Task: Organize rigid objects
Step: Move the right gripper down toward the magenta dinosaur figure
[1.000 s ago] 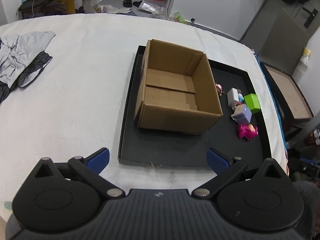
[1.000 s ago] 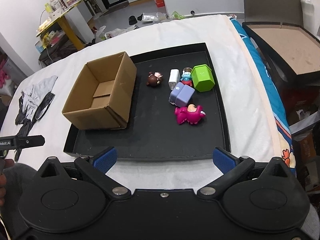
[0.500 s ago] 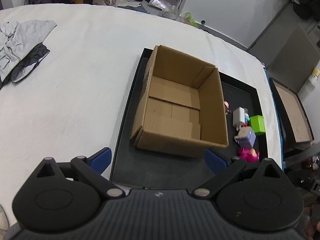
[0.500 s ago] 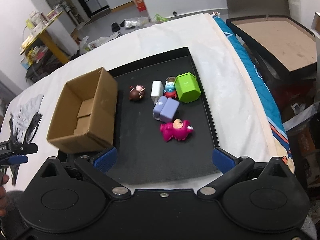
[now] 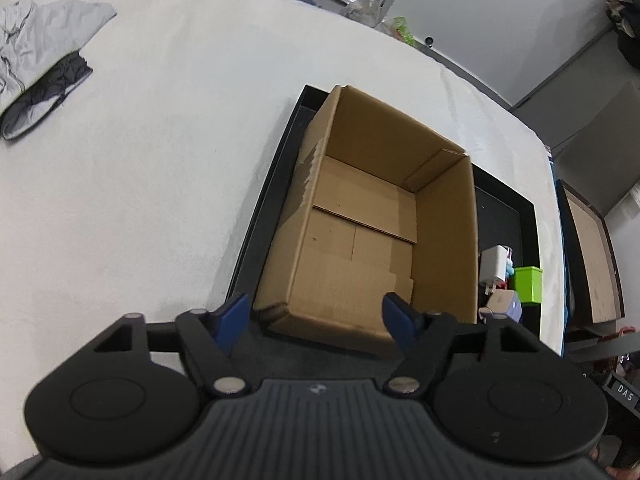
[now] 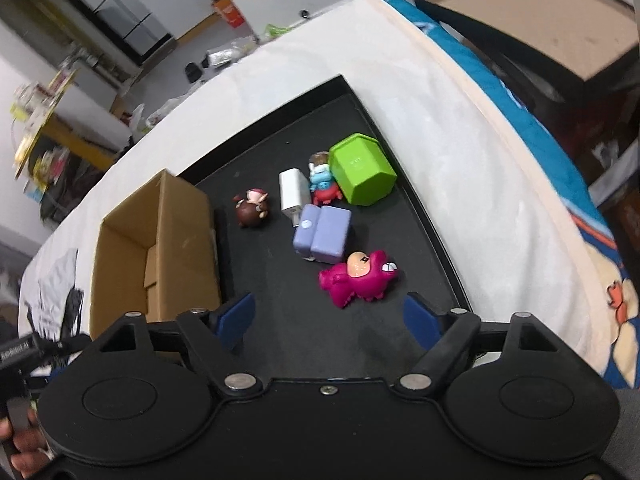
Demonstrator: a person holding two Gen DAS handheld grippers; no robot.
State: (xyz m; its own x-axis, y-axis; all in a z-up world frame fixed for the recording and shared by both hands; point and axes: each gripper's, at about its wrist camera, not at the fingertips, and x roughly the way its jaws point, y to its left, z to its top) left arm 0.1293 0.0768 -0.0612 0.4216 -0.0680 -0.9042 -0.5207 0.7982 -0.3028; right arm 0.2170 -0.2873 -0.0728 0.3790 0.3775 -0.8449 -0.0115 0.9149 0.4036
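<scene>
An empty open cardboard box (image 5: pixel 372 232) (image 6: pixel 156 248) stands on the left part of a black tray (image 6: pixel 288 332) (image 5: pixel 508 208). On the tray's right part lie a magenta dinosaur toy (image 6: pixel 358 278), a lilac block (image 6: pixel 324 234) (image 5: pixel 504 304), a white charger (image 6: pixel 291 194) (image 5: pixel 493 268), a green hexagonal container (image 6: pixel 360 168) (image 5: pixel 528 284), a small blue and red figure (image 6: pixel 323 184) and a brown pig figure (image 6: pixel 252 210). My left gripper (image 5: pixel 320 316) is open and empty over the box's near wall. My right gripper (image 6: pixel 330 316) is open and empty, just short of the dinosaur.
The tray sits on a white cloth-covered surface (image 5: pixel 140 160). Grey and black clothing (image 5: pixel 36 72) lies at its far left. A framed brown board (image 6: pixel 540 28) stands off the right edge, beyond a blue patterned border (image 6: pixel 552 144). The floor behind is cluttered.
Both grippers have moved forward and lower toward the tray. The left one now reaches the box's near wall, the right one has closed in on the dinosaur toy. Both stay open.
</scene>
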